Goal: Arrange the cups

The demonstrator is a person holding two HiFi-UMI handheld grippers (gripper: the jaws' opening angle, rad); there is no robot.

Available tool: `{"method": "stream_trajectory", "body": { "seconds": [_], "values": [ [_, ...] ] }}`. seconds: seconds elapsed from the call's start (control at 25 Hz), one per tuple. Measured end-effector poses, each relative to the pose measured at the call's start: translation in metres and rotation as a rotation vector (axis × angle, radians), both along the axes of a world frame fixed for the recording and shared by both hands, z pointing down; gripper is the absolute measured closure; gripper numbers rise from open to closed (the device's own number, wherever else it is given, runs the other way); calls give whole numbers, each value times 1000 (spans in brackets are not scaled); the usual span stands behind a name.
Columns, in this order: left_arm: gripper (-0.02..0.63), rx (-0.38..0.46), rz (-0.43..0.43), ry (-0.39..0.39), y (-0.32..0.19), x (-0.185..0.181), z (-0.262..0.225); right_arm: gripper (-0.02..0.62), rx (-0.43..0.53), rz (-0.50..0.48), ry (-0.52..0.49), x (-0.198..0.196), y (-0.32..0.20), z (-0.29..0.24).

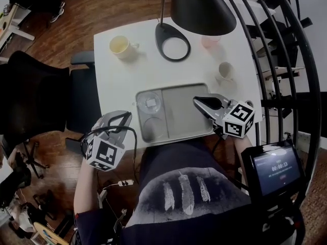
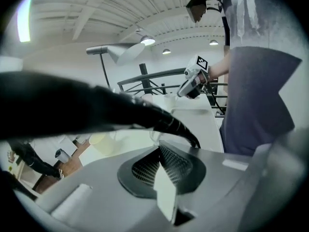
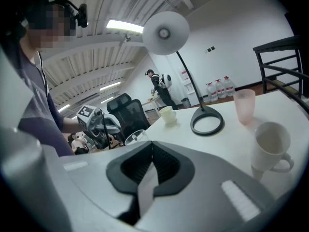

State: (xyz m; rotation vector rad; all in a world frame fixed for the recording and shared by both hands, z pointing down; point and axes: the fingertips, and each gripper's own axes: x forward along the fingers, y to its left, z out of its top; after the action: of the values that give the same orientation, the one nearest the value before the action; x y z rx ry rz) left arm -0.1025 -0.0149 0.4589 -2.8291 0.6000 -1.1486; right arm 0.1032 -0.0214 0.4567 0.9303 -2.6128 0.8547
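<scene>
A grey tray (image 1: 186,121) lies at the table's near edge, and two clear glasses (image 1: 149,102) stand in its left compartment. Further back are a yellow cup (image 1: 119,46), a pink cup (image 1: 210,41) and a white mug (image 1: 225,70). My left gripper (image 1: 124,116) hangs shut and holding nothing off the table's near left corner, left of the tray. Over the tray's right part my right gripper (image 1: 197,101) is shut on nothing. The right gripper view shows the mug (image 3: 270,146), the pink cup (image 3: 244,105), the yellow cup (image 3: 167,114) and a glass rim (image 3: 135,137).
A black desk lamp has its ring base (image 1: 173,47) at the table's back middle and its shade (image 1: 202,6) above. A black office chair (image 1: 36,96) stands to the left, a black railing (image 1: 286,60) to the right. A black cable (image 2: 145,115) crosses the left gripper view.
</scene>
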Motion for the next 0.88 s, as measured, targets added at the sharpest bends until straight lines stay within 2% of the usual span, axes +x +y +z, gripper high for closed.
{"method": "stream_trajectory", "body": {
  "seconds": [0.28, 0.44, 0.72, 0.88],
  "values": [
    [591, -79, -104, 142, 10, 7, -15, 592, 5, -1, 0, -2, 2, -3],
    [591, -106, -113, 188, 12, 15, -16, 591, 0, 0, 2, 2, 3, 0],
    [591, -73, -128, 213, 10, 22, -24, 591, 8, -5, -1, 4, 8, -3],
    [591, -53, -137, 188, 16, 13, -31, 592, 13, -4, -3, -3, 15, -11]
  ]
}}
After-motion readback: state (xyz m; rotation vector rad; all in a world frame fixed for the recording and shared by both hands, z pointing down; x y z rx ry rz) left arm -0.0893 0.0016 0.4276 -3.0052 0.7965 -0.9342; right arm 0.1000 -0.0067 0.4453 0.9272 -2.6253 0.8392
